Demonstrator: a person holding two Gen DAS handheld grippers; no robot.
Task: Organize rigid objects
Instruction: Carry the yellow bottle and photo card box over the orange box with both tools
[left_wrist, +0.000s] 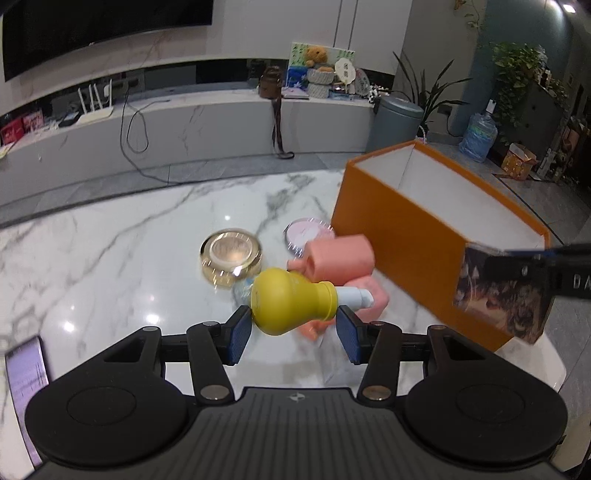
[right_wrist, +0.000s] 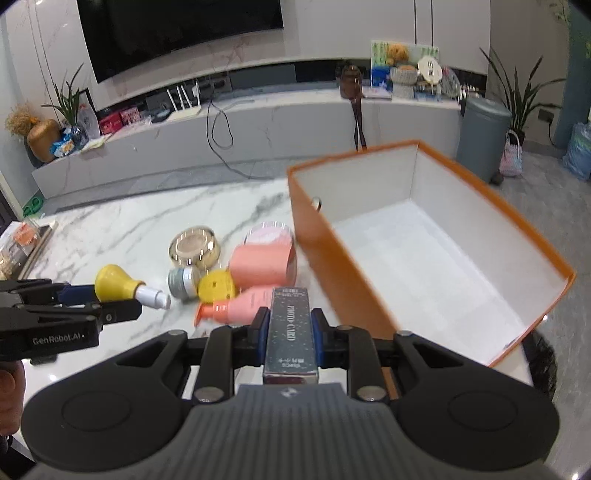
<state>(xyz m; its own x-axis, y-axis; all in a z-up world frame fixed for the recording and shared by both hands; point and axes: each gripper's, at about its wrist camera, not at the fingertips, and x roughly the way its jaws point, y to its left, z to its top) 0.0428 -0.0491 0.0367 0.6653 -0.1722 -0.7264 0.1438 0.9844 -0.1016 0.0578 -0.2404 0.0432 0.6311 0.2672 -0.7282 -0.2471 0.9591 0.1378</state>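
Table (right_wrist: 122, 229): white marble with grey veins, filling the middle of both views and carrying all the loose items.
Orange box (right_wrist: 436, 243): open-topped, white inside, on the right of the right wrist view; its floor looks bare apart from a small round stud on the left inner wall.
Right hand-held gripper (right_wrist: 290, 326): clenched on a dark photo card box (right_wrist: 291, 332), lower centre of its own view, just short of the orange box's near wall.
Left hand-held gripper (left_wrist: 293, 326): its blue pads flank a yellow pump bottle (left_wrist: 288, 301); the left pad touches the bulb, while contact on the right side is hard to tell.
Pink bottles (right_wrist: 258, 264): two lying in the cluster at frame centre, one with an orange pump.
Gold jar (left_wrist: 231, 258): upright, left of the cluster.
Pink-lidded jar (left_wrist: 308, 234): against the orange box's outer wall.
Small items (right_wrist: 183, 282): a silver-grey jar and a yellow perforated disc beside the pink bottles.
Step in hand: likely carrying both held items to the orange box.
Doing it well: lift the photo card box over the near rim before releasing, set it flat against a wall, and keep the two grippers from crossing paths.
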